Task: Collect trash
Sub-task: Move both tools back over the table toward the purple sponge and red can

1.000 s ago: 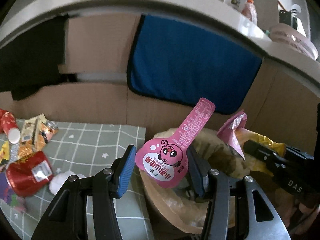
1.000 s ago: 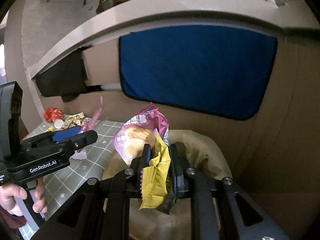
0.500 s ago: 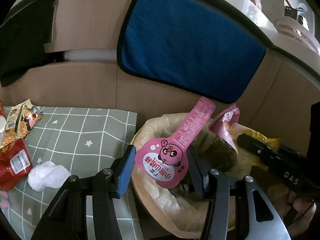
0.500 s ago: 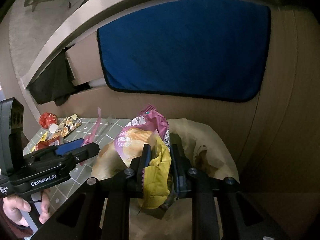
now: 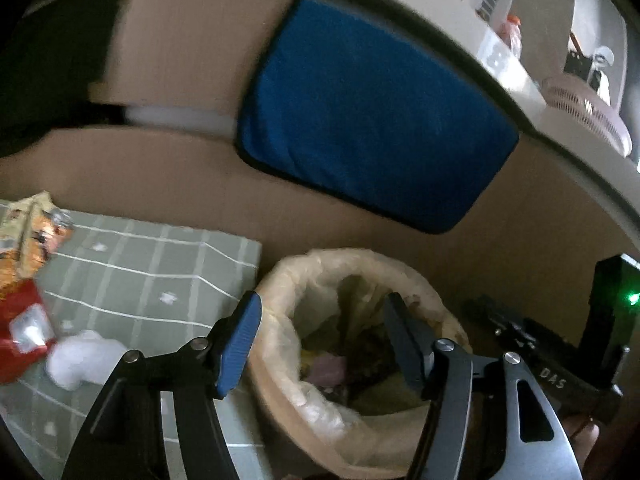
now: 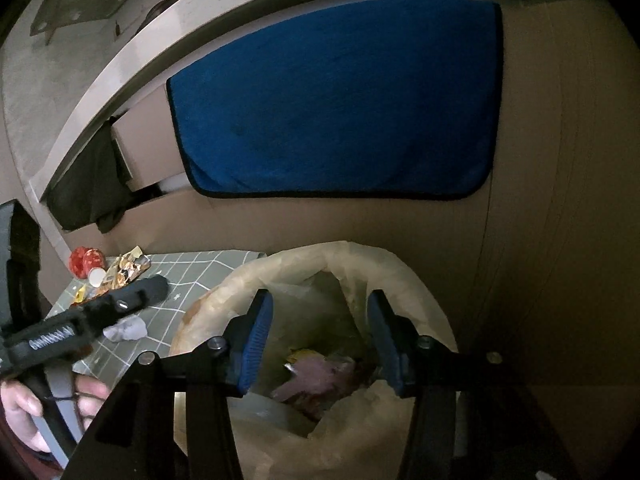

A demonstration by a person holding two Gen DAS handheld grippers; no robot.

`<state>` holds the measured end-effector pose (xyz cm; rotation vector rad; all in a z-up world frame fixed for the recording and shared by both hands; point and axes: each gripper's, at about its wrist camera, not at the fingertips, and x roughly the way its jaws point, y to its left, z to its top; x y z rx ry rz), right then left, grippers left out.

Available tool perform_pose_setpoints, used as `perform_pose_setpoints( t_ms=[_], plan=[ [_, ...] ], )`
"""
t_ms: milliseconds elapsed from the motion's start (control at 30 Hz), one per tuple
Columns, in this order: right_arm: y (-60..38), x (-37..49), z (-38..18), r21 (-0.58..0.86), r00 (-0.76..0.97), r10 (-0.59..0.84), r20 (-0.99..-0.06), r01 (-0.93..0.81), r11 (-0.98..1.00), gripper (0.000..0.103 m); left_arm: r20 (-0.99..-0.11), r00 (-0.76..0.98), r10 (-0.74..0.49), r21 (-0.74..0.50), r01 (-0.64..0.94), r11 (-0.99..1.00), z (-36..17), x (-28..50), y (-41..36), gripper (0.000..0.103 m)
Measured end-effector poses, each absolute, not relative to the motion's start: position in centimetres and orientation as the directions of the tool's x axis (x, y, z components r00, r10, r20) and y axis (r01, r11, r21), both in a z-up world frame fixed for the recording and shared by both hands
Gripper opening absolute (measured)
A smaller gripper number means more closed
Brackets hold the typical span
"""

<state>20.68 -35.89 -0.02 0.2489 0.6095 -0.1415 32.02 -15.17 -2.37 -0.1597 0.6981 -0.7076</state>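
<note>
Both hand-held grippers over the lined bin, jaws opening, nothing between them.

Remaining trash — white tissue wad (image 5: 82,358), red wrapper (image 5: 20,330) — lies lower left on the checked bench (image 5: 160,264), nearest the left hand-held gripper (image 5: 320,344); right hand-held gripper (image 6: 318,340) over bin (image 6: 404,268). Wad's long axis unclear, blurred.

The crumpled red foil wrapper (image 5: 22,330) at the left edge of the green checked tablecloth (image 5: 152,264) is blurred and cut off by the frame; its print is illegible. Contents of the round bin with the translucent plastic liner (image 5: 288,280) are dim: a pinkish-purple packet (image 6: 320,376) shows, the remainder cannot be identified. The hand (image 6: 24,412) is cropped at the frame edge.
</note>
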Motion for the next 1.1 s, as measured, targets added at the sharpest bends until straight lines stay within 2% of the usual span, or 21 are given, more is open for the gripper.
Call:
perform_pose_setpoints(
  t_ms=[200,400,667,733,867,1000,1100],
  plan=[
    [-34.3,20.7,0.3,0.194,0.821,-0.023,-0.570,0.162,0.968,0.048,-0.572,0.612,-0.546,-0.277,0.483,0.831,-0.9,31.2,-9.9,0.064],
    [-29.7,21.8,0.7,0.177,0.822,0.069,-0.565,0.039,0.983,0.048,-0.587,0.718,-0.374,-0.159,0.351,0.923,-0.4,30.5,-0.1,0.064],
    [-21.6,23.4,-0.2,0.126,0.777,0.185,-0.601,-0.137,0.983,0.048,-0.664,0.692,-0.283,-0.293,0.108,0.950,-4.6,33.6,12.3,0.064],
    [-19.5,23.9,-0.8,0.109,0.751,0.215,-0.624,-0.189,0.976,0.048,-0.678,0.674,-0.292,-0.310,0.098,0.946,-5.8,34.7,13.4,0.064],
    [-16.8,24.8,-1.6,0.083,0.708,0.248,-0.662,-0.260,0.962,0.048,-0.667,0.638,-0.385,-0.389,0.142,0.910,-7.2,37.3,14.4,0.064],
    [-15.6,25.6,-1.8,0.073,0.697,0.250,-0.672,-0.274,0.959,0.048,-0.657,0.577,-0.486,-0.481,0.177,0.859,-8.6,40.0,14.7,0.064],
    [-15.7,26.3,-1.8,0.089,0.684,0.259,-0.682,-0.275,0.957,0.048,-0.671,0.538,-0.510,-0.489,0.195,0.850,-9.4,40.7,15.1,0.064]
  ],
)
